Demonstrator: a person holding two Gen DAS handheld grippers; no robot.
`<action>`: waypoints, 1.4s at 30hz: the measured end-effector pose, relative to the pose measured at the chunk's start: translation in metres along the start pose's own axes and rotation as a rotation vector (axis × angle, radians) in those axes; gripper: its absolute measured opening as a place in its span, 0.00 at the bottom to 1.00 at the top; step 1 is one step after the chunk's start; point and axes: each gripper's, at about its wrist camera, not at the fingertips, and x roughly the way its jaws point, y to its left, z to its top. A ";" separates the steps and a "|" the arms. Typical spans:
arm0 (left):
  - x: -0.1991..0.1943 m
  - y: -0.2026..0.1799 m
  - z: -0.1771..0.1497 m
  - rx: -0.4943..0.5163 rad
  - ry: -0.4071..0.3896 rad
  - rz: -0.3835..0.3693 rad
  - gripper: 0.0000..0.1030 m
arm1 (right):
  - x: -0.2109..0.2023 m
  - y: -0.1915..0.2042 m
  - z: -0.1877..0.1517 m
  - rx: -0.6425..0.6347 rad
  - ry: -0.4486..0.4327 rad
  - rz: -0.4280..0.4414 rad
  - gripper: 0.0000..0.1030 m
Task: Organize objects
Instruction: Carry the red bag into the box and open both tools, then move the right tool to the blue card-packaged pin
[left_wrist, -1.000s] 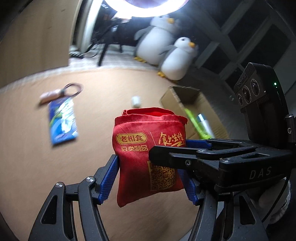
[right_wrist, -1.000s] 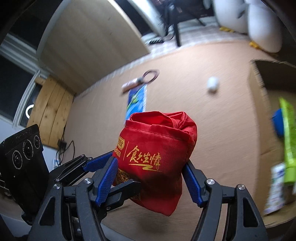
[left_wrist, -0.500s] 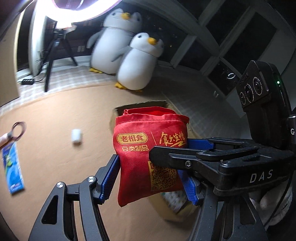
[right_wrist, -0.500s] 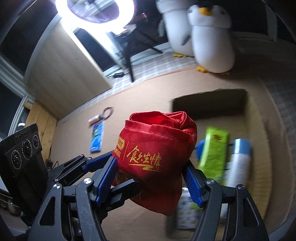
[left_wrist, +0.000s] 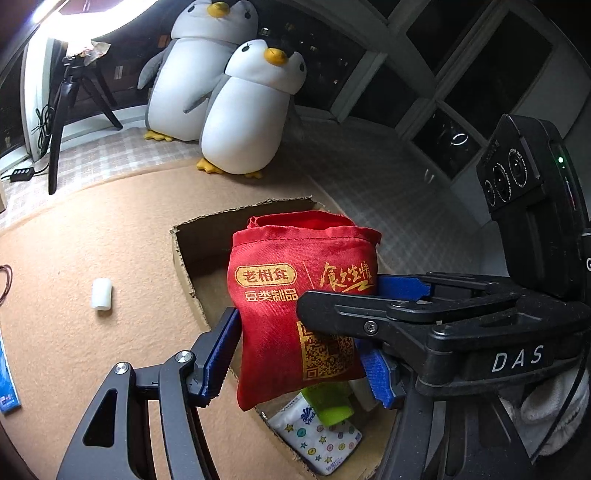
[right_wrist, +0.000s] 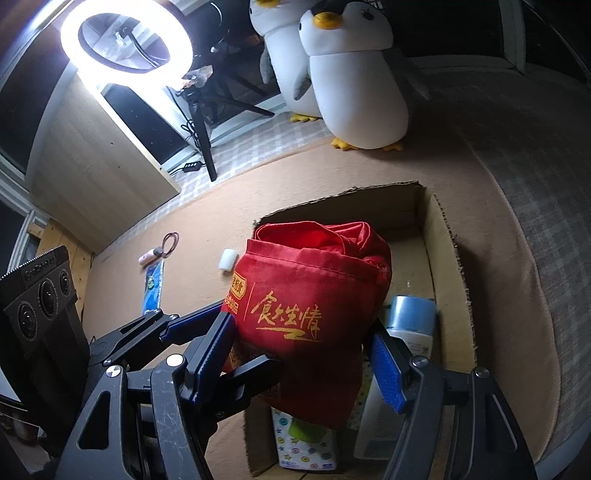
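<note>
I have both the left claw (left_wrist: 301, 354) and right claw (right_wrist: 303, 358) clamped on the red drawstring pouch (left_wrist: 301, 302) above the cardboard box (right_wrist: 447, 236); only the right view shows the ring light (right_wrist: 127, 38) at 11 o'clock.

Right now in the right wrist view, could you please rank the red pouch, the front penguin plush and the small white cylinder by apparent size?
1. Red pouch, though its nearness inflates it.
2. Front penguin plush.
3. Small white cylinder.
</note>
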 end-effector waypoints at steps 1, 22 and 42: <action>0.000 0.000 -0.001 0.002 0.004 0.003 0.64 | 0.001 -0.001 0.000 0.002 0.002 -0.002 0.65; -0.052 0.032 -0.025 -0.031 -0.023 0.053 0.69 | -0.009 0.030 -0.008 0.005 -0.049 -0.043 0.65; -0.182 0.172 -0.118 -0.275 -0.093 0.233 0.69 | 0.053 0.161 -0.017 -0.120 0.023 0.075 0.65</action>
